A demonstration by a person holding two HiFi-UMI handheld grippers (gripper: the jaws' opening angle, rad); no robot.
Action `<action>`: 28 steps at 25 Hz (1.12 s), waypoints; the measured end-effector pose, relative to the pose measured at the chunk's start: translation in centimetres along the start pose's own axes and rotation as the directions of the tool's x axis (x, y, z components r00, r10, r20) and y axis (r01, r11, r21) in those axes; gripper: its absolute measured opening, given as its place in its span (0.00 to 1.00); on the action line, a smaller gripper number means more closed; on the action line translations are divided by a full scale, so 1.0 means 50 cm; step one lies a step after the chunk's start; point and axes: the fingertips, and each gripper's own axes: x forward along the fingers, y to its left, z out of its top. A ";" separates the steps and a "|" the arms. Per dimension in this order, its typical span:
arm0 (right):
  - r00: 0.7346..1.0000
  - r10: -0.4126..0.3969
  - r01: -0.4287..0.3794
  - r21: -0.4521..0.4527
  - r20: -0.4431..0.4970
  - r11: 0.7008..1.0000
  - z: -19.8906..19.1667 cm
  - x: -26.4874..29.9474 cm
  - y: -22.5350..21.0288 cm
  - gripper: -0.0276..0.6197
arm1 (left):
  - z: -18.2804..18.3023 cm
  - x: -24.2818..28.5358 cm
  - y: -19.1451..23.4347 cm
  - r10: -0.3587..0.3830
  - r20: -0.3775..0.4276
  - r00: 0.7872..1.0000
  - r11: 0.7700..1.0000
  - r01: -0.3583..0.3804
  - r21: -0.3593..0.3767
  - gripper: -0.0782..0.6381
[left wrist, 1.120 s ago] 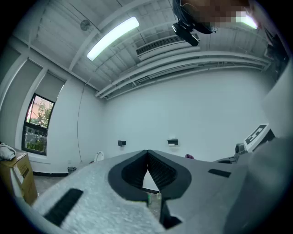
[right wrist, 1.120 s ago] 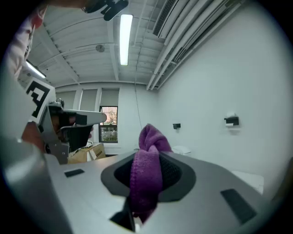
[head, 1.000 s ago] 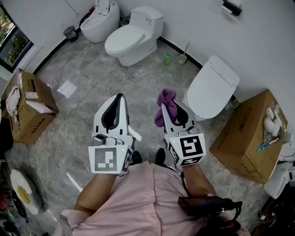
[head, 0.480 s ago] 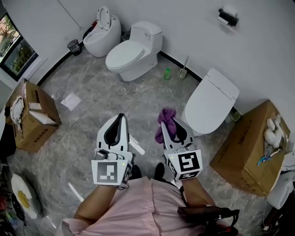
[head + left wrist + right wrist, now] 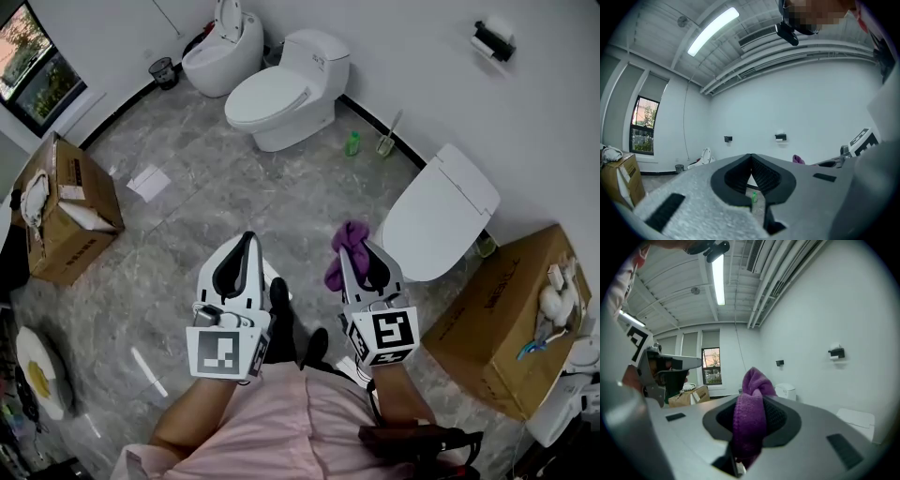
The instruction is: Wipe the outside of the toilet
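Note:
A white toilet with its lid down (image 5: 439, 214) stands against the wall just right of my right gripper (image 5: 357, 251), which is shut on a purple cloth (image 5: 345, 249) (image 5: 750, 414). The cloth bunches up above the jaws and hangs below them. My left gripper (image 5: 244, 247) (image 5: 751, 160) is shut with nothing in it, held beside the right one over the grey floor. Another white toilet (image 5: 286, 90) stands farther off along the same wall, and a third fixture with its lid up (image 5: 221, 49) sits in the far corner.
Open cardboard boxes stand at the left (image 5: 58, 207) and at the right (image 5: 502, 322). A green bottle (image 5: 352, 143) and a toilet brush (image 5: 386, 138) sit by the wall between the toilets. Paper (image 5: 149, 183) lies on the floor. A small bin (image 5: 162, 70) stands far left.
The view has moved forward and right toward the closed-lid toilet, which now sits closer to the right gripper. Both grippers keep their hold and their spacing.

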 end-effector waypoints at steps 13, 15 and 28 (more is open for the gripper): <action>0.999 -0.030 0.029 -0.010 -0.045 1.000 -0.004 0.374 -0.024 0.20 | -0.080 0.299 0.237 -0.051 -0.045 0.998 0.997 0.049 -0.054 0.12; 0.999 -0.035 0.034 -0.028 -0.042 0.999 0.020 0.429 -0.029 0.19 | -0.069 0.346 0.276 -0.053 -0.023 0.998 0.997 0.051 -0.058 0.12; 0.998 -0.070 0.070 -0.058 -0.004 0.996 0.108 0.613 -0.058 0.20 | -0.038 0.512 0.405 -0.078 0.035 0.996 0.995 0.080 -0.062 0.12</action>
